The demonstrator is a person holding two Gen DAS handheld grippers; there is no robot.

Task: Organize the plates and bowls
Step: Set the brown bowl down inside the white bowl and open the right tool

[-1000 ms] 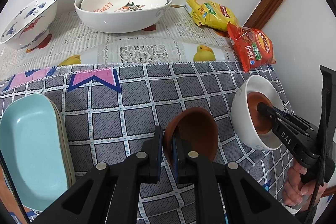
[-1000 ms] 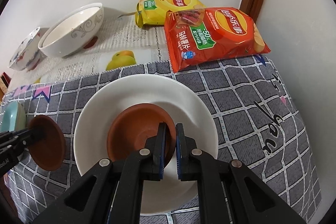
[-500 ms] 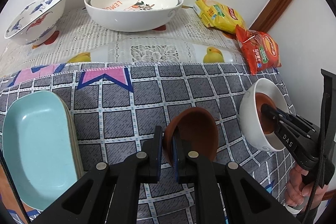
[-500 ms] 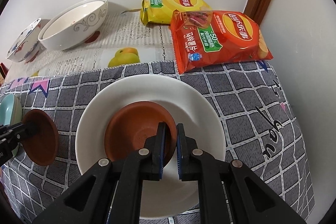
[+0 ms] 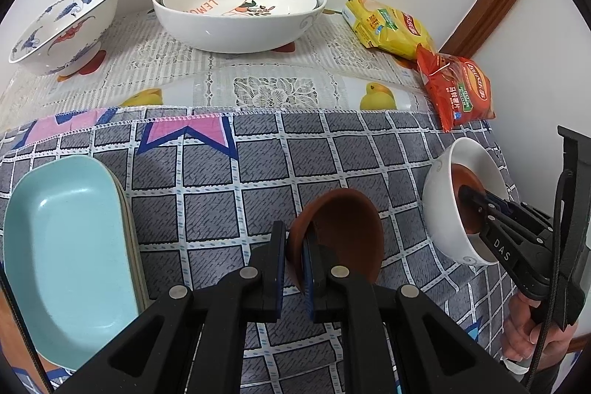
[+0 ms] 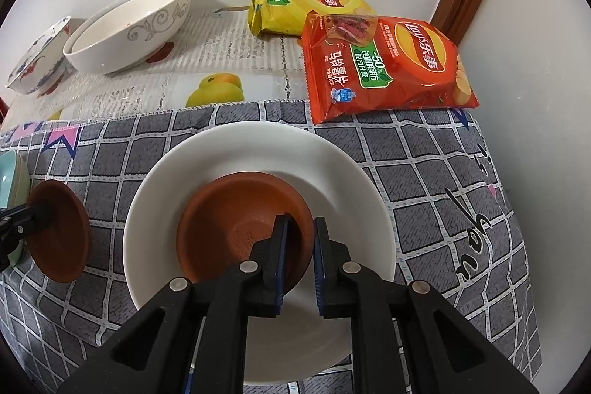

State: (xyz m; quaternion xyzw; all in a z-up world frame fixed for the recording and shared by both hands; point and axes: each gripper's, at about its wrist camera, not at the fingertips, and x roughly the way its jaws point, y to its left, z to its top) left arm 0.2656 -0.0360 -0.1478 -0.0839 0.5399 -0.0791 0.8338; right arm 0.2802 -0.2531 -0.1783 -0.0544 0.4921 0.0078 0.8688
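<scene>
My left gripper (image 5: 295, 239) is shut on the rim of a small brown bowl (image 5: 343, 228), held tilted over the grey checked cloth. To its right a white bowl (image 5: 436, 180) sits on the cloth with a second brown bowl (image 5: 465, 172) inside it. In the right wrist view my right gripper (image 6: 300, 228) straddles the near rim of that inner brown bowl (image 6: 236, 224). Its jaws are opening, and a gap shows beside the rim. The white bowl (image 6: 258, 143) surrounds it. The left-held brown bowl (image 6: 62, 239) hangs at the left.
Stacked teal dishes (image 5: 62, 246) lie at the front left. A large white bowl stack (image 5: 240, 24) and a blue-and-red patterned bowl (image 5: 62, 24) stand at the back. A yellow chip bag (image 5: 388, 24) and a red chip bag (image 5: 458, 91) lie by the right wall.
The right gripper's jaws have parted from a tight pinch on the inner brown bowl's rim to a visible gap. The left gripper keeps its hold on its bowl.
</scene>
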